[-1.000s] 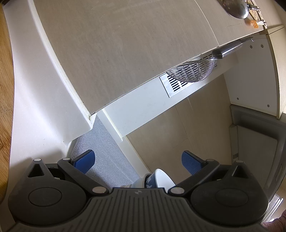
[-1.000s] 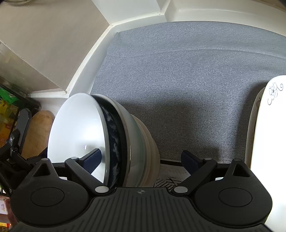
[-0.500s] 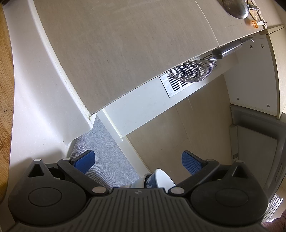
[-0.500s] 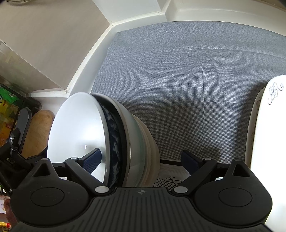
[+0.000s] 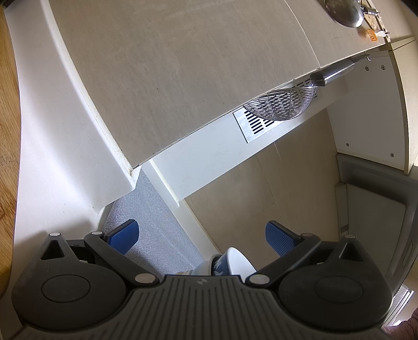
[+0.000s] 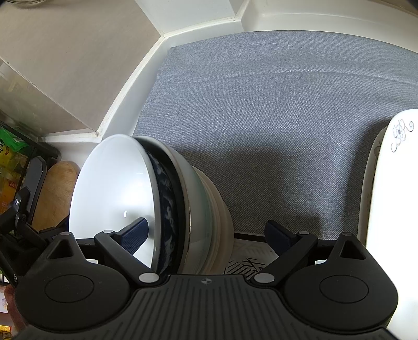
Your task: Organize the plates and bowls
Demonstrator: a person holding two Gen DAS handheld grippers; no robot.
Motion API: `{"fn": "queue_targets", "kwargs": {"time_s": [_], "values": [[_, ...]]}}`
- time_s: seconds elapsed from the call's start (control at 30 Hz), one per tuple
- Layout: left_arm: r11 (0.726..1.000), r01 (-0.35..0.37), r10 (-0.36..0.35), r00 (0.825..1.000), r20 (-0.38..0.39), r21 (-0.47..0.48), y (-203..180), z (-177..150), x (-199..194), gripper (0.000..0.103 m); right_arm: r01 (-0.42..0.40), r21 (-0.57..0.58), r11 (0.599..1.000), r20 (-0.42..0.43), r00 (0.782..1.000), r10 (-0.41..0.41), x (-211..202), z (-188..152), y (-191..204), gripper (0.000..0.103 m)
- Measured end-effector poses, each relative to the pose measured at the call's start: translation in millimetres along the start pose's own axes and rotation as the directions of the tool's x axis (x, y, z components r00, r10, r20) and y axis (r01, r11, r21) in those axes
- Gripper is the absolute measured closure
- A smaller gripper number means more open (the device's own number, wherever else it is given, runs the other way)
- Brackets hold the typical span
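Note:
A nested stack of bowls point(image 6: 167, 206) rests on a grey mat point(image 6: 261, 104): a white bowl innermost, then a blue-patterned one, then pale green and cream ones. My right gripper point(image 6: 207, 235) is open and straddles the stack, its left pad point(image 6: 135, 235) over the white bowl's inside and its right pad beyond the stack's base. White plates with a flower print point(image 6: 392, 196) stand at the right edge. My left gripper point(image 5: 201, 236) is open and holds nothing; the bowl stack point(image 5: 230, 264) shows just beneath it.
The mat point(image 5: 156, 222) lies in a white-walled corner beside a beige tiled wall. A wire strainer point(image 5: 282, 104) and a metal ladle point(image 5: 344, 13) hang on the wall. A wooden board point(image 6: 54, 193) and green packaging point(image 6: 13, 154) sit at the left.

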State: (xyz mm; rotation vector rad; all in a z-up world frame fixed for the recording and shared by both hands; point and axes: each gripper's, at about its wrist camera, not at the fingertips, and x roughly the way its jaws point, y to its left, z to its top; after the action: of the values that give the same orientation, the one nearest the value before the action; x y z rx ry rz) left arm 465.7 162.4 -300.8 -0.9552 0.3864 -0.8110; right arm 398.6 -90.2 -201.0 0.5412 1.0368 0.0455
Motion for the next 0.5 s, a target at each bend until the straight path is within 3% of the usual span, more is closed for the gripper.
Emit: {"fn": "queue_targets", "kwargs": {"time_s": [0.5], "values": [[1.0, 0.0, 0.0, 1.0, 0.0, 0.0, 1.0, 0.2, 0.0, 0.0, 0.0, -0.003, 1.0, -0.003, 1.0, 0.0, 0.2, 0.4, -0.4, 0.007]]}}
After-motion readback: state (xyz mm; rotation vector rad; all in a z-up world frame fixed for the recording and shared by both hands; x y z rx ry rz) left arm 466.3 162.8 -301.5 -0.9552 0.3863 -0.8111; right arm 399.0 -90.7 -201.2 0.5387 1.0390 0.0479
